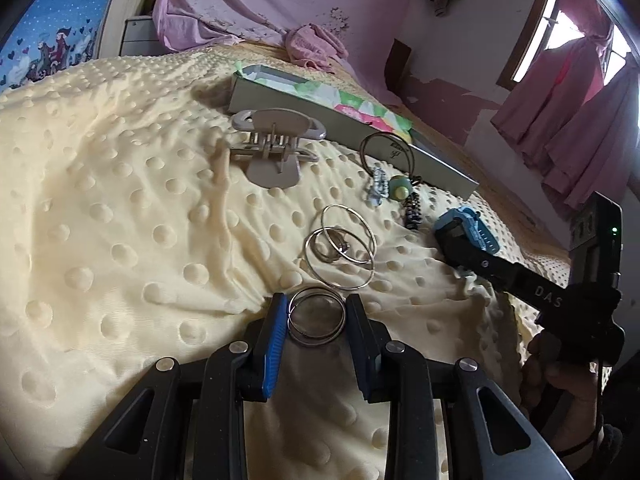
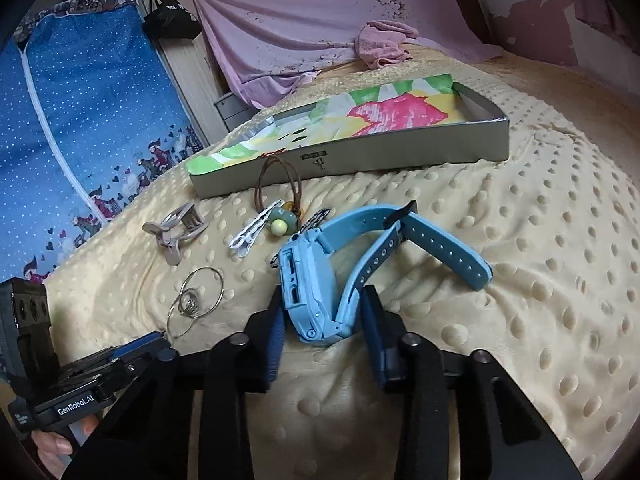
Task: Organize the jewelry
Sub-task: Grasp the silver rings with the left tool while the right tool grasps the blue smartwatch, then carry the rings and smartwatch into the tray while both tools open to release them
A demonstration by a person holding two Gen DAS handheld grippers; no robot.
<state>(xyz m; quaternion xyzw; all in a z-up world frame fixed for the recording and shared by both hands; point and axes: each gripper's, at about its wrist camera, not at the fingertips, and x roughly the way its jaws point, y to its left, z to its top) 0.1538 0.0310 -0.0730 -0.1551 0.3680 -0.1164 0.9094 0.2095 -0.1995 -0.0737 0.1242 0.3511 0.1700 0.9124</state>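
Bangles [image 1: 316, 317] between open left hand-held gripper [image 1: 317, 307]

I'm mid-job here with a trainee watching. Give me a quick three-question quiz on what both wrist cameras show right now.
1. True or false: the gray hair claw already lies inside the shallow box.
2. What sits between the fingers of the right gripper? A) a blue watch B) a bead charm C) a hair clip
3. Fill in: the left gripper brackets a stack of silver ____.

Key
1. False: it lies on the dotted blanket, in front of the box.
2. A: the blue watch.
3. Rings: the silver rings lie between the fingers; whether the pads touch them cannot be told.
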